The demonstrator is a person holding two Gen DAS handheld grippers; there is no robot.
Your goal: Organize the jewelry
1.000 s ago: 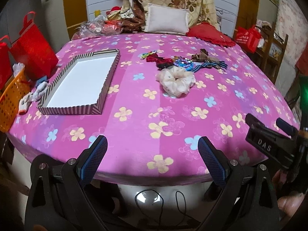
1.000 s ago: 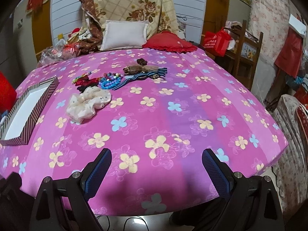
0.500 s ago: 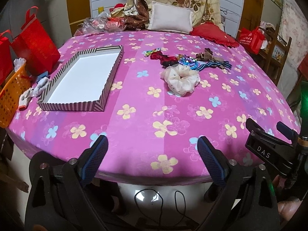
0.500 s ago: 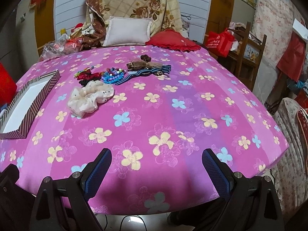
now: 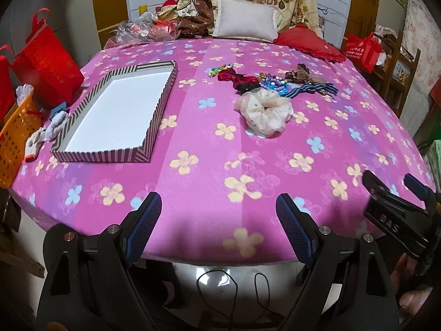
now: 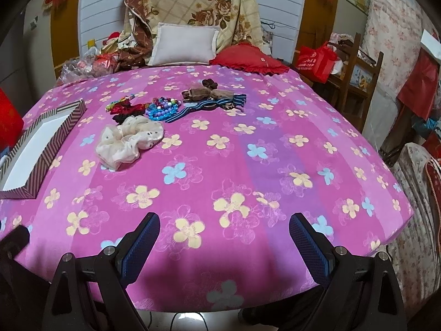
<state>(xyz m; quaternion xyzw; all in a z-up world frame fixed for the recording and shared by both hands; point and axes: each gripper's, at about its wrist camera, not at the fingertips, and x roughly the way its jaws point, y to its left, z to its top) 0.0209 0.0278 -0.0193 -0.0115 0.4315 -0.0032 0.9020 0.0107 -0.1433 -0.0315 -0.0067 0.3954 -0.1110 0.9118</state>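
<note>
Left gripper (image 5: 217, 215) and right gripper (image 6: 224, 233), lettered "DAS", hang spread and unloaded at the bed's near edge. Scrunchie (image 5: 264, 110) lies mid-bed; striped tray (image 5: 158, 104) near left edge.

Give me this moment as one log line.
phase: approach | left gripper: open, empty | right gripper: open, empty | tray: nothing inside | scrunchie, beads, ribbons: on bed, untouched
</note>
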